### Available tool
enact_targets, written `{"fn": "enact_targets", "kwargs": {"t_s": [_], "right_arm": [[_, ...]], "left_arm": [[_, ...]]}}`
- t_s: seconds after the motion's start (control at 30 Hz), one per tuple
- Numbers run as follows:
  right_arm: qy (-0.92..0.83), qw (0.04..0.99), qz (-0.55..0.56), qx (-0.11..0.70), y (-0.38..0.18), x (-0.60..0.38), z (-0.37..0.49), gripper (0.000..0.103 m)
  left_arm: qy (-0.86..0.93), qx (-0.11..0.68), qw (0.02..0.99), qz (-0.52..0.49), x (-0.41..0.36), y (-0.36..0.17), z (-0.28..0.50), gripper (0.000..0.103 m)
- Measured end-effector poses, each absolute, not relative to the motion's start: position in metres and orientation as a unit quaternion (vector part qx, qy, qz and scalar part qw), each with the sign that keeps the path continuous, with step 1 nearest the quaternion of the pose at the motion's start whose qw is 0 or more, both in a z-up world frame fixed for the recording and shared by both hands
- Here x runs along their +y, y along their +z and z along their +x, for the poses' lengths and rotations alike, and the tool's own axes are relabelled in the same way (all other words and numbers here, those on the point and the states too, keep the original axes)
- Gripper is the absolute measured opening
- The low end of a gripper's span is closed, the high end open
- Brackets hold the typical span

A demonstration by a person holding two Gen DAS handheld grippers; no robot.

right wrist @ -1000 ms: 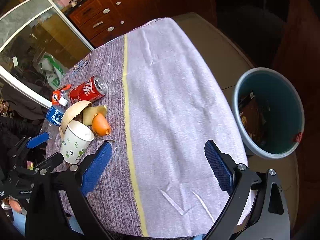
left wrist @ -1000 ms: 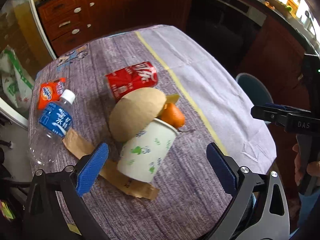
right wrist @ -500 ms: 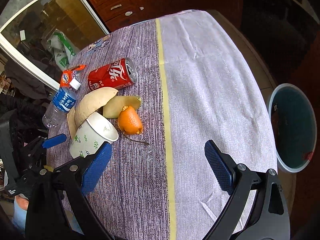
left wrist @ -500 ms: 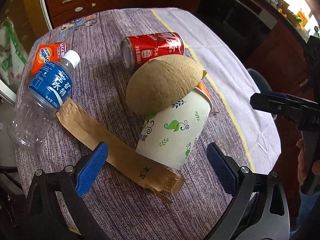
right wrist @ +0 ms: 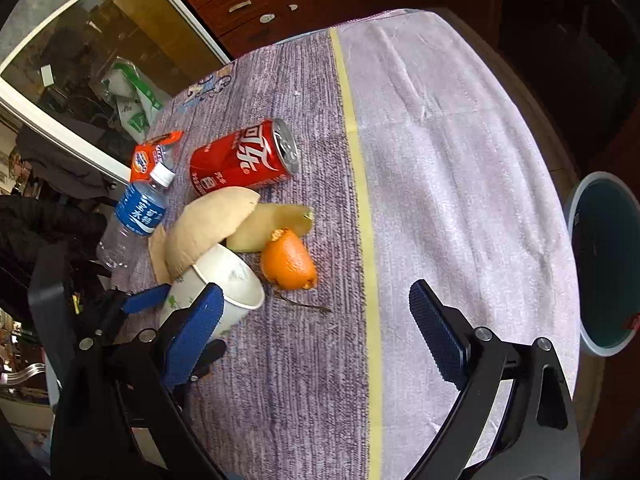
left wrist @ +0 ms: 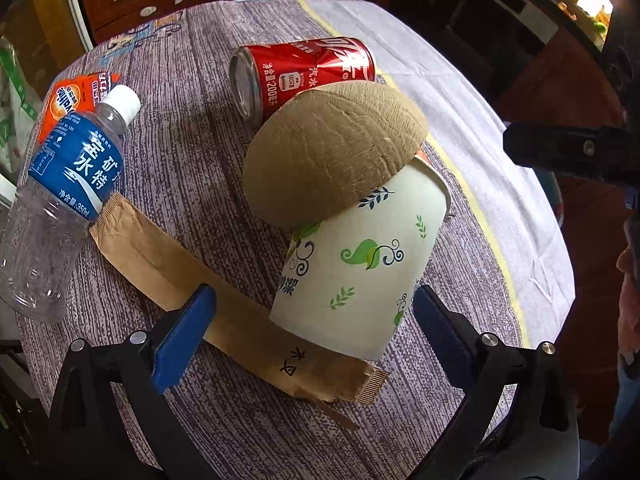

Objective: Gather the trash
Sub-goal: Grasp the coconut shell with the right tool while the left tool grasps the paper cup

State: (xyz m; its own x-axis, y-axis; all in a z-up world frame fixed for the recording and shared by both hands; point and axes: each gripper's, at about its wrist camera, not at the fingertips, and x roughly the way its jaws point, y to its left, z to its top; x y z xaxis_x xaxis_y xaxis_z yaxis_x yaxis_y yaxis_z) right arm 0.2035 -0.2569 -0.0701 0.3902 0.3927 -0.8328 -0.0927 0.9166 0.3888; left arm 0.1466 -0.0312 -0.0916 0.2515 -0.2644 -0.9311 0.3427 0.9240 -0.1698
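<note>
At far left of the left wrist view lies the water bottle, with a brown paper sleeve running toward centre. The left gripper is spread wide around the base of the tipped paper cup, not touching yet. A brown shell piece leans on the cup's rim and may slide off when the cup lifts. Right of that, the right gripper hangs spread and empty above the tablecloth. The bin waits at far right.

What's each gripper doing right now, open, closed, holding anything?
Left gripper: open, empty, its fingers either side of the paper cup.
Right gripper: open, empty, above the tablecloth.
</note>
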Motion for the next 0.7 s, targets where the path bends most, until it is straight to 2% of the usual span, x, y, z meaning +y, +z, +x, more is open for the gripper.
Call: {"fn": "enact_targets", "kwargs": {"t_s": [0.33, 0.47, 0.5, 0.57, 0.6, 0.63, 0.67, 0.7], "right_arm": [[0.217, 0.790, 0.159, 0.550, -0.079, -0.195, 0.230, 0.090], [0.222, 0.798, 0.167, 0.535, -0.083, -0.184, 0.235, 0.089], [0.223, 0.801, 0.171, 0.529, -0.082, -0.183, 0.236, 0.086], [0.225, 0.802, 0.174, 0.525, -0.083, -0.181, 0.238, 0.065], [0.225, 0.802, 0.176, 0.525, -0.084, -0.180, 0.239, 0.060], [0.233, 0.798, 0.183, 0.525, -0.086, -0.179, 0.239, 0.049], [0.242, 0.794, 0.193, 0.524, -0.087, -0.178, 0.239, 0.042], [0.247, 0.792, 0.198, 0.521, -0.087, -0.177, 0.239, 0.040]], "left_arm": [[-0.218, 0.572, 0.791, 0.001, -0.009, -0.089, 0.150, 0.099], [-0.242, 0.562, 0.791, -0.020, 0.002, -0.088, 0.155, 0.099], [-0.245, 0.558, 0.792, -0.029, 0.005, -0.087, 0.155, 0.099], [-0.249, 0.553, 0.794, -0.044, 0.016, -0.085, 0.156, 0.098], [-0.249, 0.551, 0.795, -0.049, 0.019, -0.084, 0.155, 0.098], [-0.250, 0.549, 0.795, -0.053, 0.023, -0.084, 0.155, 0.098], [-0.252, 0.550, 0.794, -0.055, 0.026, -0.084, 0.155, 0.098], [-0.254, 0.551, 0.793, -0.056, 0.027, -0.084, 0.155, 0.098]]}}
